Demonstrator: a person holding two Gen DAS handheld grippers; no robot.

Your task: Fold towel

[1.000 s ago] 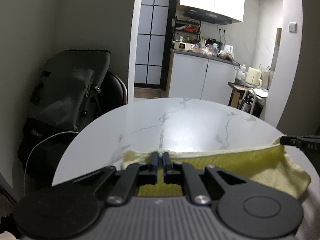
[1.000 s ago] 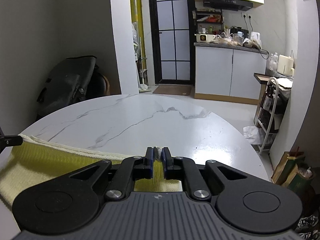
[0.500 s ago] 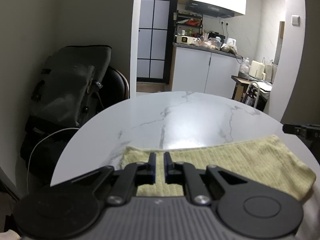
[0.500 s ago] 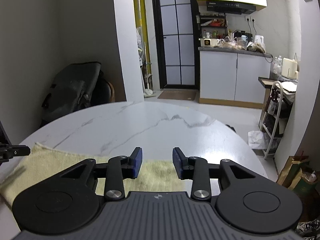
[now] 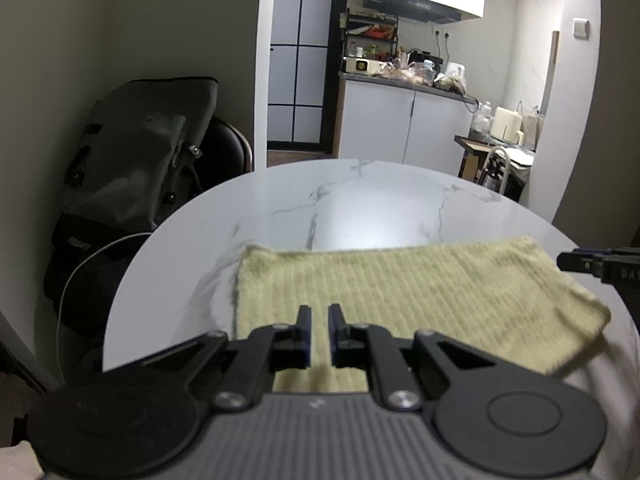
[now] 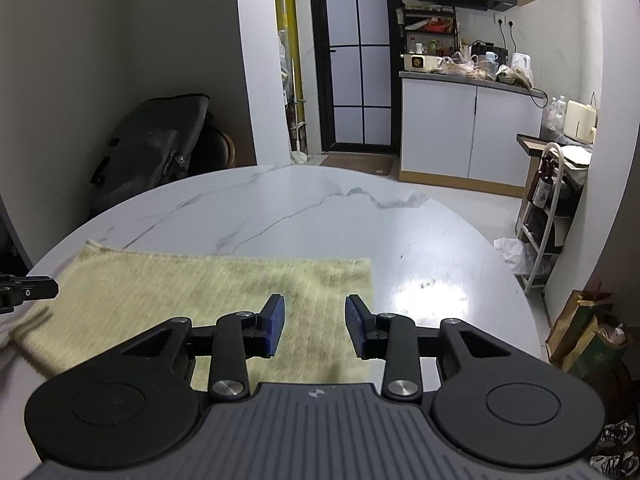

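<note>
As seen from the left wrist, the towel [image 5: 404, 300] lay flat on the round marble table [image 5: 360, 200], its long axis running from 9 o'clock to 3 o'clock across the view. The left gripper [image 5: 317, 332] hovered over the near edge, toward the towel's left end, its jaws a narrow slit apart with no cloth pinched between them. The towel spread from 12 o'clock round to 3 o'clock of this gripper, and its right near corner hung slightly off the table rim. The tip of the right gripper showed at the 3 o'clock margin, close to the far right corner.

From the right wrist, the same towel [image 6: 192, 300] extended from 12 o'clock round to 9 o'clock of the right gripper [image 6: 315, 328], whose jaws stood moderately wide and empty above the cloth's right end. The short right edge lay just under the right-hand finger [image 6: 357, 330]. By this reading, each gripper was nearer its own end, so a fold along the short axis would probably call for a fresh pinch at either end.
</note>
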